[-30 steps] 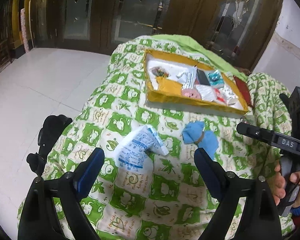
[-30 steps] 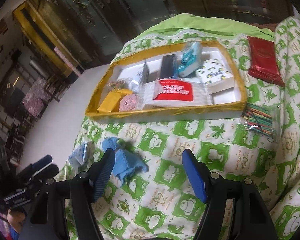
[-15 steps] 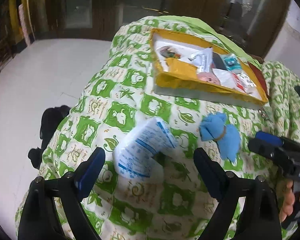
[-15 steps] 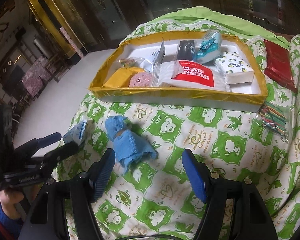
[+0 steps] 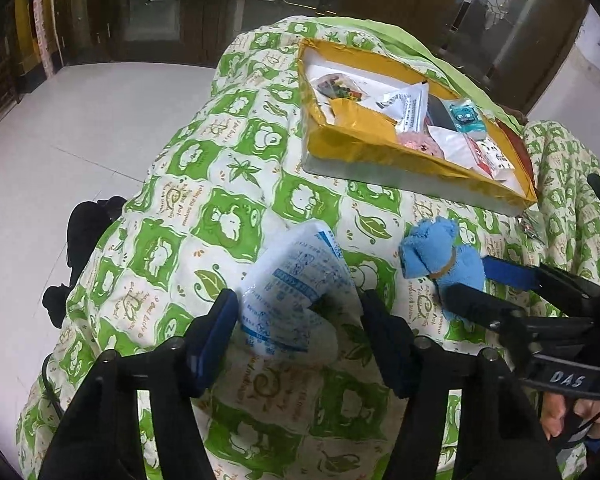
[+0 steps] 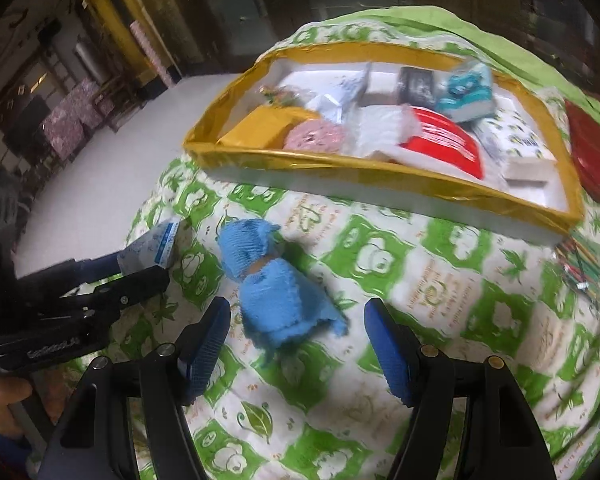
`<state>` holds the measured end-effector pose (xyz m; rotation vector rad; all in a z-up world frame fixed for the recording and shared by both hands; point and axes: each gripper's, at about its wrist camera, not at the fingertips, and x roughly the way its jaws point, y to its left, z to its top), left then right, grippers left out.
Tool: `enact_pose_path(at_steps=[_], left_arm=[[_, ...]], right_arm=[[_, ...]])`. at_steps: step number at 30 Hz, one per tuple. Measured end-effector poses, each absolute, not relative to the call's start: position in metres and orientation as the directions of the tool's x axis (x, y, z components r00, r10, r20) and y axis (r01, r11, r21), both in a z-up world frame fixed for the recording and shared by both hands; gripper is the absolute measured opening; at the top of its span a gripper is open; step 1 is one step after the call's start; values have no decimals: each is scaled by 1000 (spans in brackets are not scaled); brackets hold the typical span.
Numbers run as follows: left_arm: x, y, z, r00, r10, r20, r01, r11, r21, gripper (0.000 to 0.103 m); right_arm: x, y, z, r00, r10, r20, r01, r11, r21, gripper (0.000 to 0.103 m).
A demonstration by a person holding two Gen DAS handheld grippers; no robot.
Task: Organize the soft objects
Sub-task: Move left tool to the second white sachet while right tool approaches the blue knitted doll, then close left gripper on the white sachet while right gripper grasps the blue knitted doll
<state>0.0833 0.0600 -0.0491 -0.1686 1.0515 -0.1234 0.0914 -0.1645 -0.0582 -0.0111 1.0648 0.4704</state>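
A white and blue tissue pack (image 5: 296, 292) lies on the green patterned quilt (image 5: 228, 216). My left gripper (image 5: 300, 336) is open with its fingers either side of the pack. A blue cloth bundle (image 6: 276, 288) tied in the middle lies to the pack's right and also shows in the left wrist view (image 5: 440, 256). My right gripper (image 6: 296, 340) is open and straddles the cloth's near end. A gold-rimmed tray (image 6: 380, 168) with several packets stands beyond; it also shows in the left wrist view (image 5: 380, 148).
A red packet (image 6: 592, 152) lies right of the tray. A clear bag of coloured sticks (image 6: 580, 268) lies at the right edge of the quilt. The quilt drops off to white floor (image 5: 60, 140) on the left. Dark wooden doors stand behind.
Both grippers have moved forward and down. The left one now has the tissue pack between its fingers and has narrowed. The right one now straddles the blue cloth.
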Motion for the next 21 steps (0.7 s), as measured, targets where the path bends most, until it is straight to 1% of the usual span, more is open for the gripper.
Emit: enact_pose_path(at_steps=[3,4,5,6,8,13,17,21], left_arm=[[84,60,-50,491,-184,-851,18,979,-201,63],[85,61,-50,491,-185,-851,17,979,-203,63],[85,61,-51,491,-187,-851,16,979,-205,63],[85,61,-51,491,-187,-851,15,978,-207,63],[85,61,-51,492,-186,-851,14,979,-206,63],[84,61,-50,494,-186,-849,15,979,-205,63],[84,61,-50,494,-187,-849,16,978,-206,63],[85,61,-51,490,-186,-852,12,978,-207,65]], right_arm=[[90,-154,-61,403,351,-845,-399,899,183,73],[90,-151,-63,407,341,-847,-406,899,166,71],[90,-149,-64,408,334,-850,-410,898,157,66],[90,-147,-65,407,328,-853,-413,899,148,64],[89,-144,-68,405,316,-858,-415,900,136,50],[90,-149,-70,405,304,-862,-414,902,123,33],[87,-155,-67,408,302,-862,-398,908,129,30],[84,-163,-66,401,308,-863,-383,912,147,29]])
